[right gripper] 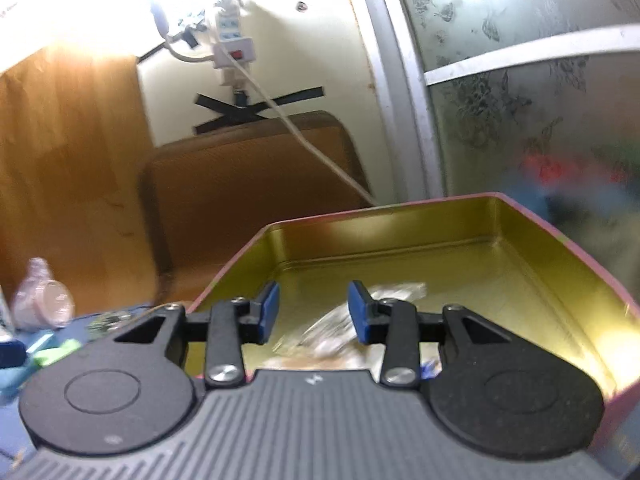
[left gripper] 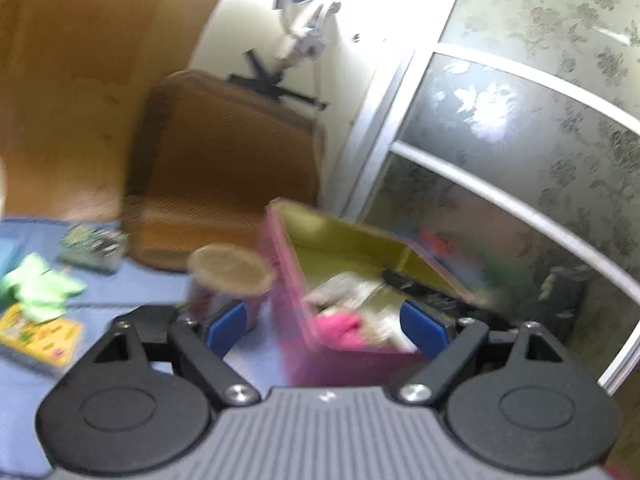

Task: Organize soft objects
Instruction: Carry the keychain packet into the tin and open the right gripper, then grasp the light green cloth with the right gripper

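A pink tin box with a gold inside stands on the blue cloth; a pink soft thing and pale plastic packets lie in it. My left gripper is open wide, its jaws to either side of the box's near left wall without pressing on it. In the right wrist view the same box fills the front. My right gripper hangs half open over its floor, and a clear plastic packet lies below and between the pads, apart from them. A green cloth lies at far left.
A can with a tan lid stands just left of the box. A yellow packet and a green pack lie on the blue cloth. A brown cushion leans on the wall; frosted sliding doors close off the right.
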{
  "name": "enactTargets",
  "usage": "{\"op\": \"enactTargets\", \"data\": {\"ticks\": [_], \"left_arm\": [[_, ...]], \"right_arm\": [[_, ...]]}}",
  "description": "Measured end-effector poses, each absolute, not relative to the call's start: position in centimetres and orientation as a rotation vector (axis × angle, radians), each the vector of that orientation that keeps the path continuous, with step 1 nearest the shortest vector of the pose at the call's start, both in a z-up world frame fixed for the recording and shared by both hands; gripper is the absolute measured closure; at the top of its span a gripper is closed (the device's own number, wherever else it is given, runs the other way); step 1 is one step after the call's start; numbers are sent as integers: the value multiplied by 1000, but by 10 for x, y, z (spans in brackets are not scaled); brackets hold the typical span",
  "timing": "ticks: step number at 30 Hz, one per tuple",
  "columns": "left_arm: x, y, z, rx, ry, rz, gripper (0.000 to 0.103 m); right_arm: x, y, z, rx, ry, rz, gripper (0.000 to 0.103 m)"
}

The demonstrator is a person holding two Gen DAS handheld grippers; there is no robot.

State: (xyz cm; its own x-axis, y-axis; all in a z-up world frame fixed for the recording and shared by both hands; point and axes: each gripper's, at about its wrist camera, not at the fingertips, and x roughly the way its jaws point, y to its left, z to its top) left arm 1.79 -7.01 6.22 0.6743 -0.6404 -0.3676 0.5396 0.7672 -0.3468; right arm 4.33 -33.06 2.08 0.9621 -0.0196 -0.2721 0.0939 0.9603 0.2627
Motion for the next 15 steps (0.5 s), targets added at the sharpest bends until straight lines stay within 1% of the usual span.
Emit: {"op": "enactTargets", "data": {"ticks": [5, 10, 15], "left_arm": [[20, -28, 31, -187, 581, -514, 16], [22, 25, 12, -200, 622, -318, 16], [25, 70, 7, -204, 594, -136, 16]], "right_arm": [[25, -296, 20, 257, 249, 45, 62], [20, -246, 29, 152, 247, 185, 62], [40, -202, 28, 102, 348, 340, 62]]}}
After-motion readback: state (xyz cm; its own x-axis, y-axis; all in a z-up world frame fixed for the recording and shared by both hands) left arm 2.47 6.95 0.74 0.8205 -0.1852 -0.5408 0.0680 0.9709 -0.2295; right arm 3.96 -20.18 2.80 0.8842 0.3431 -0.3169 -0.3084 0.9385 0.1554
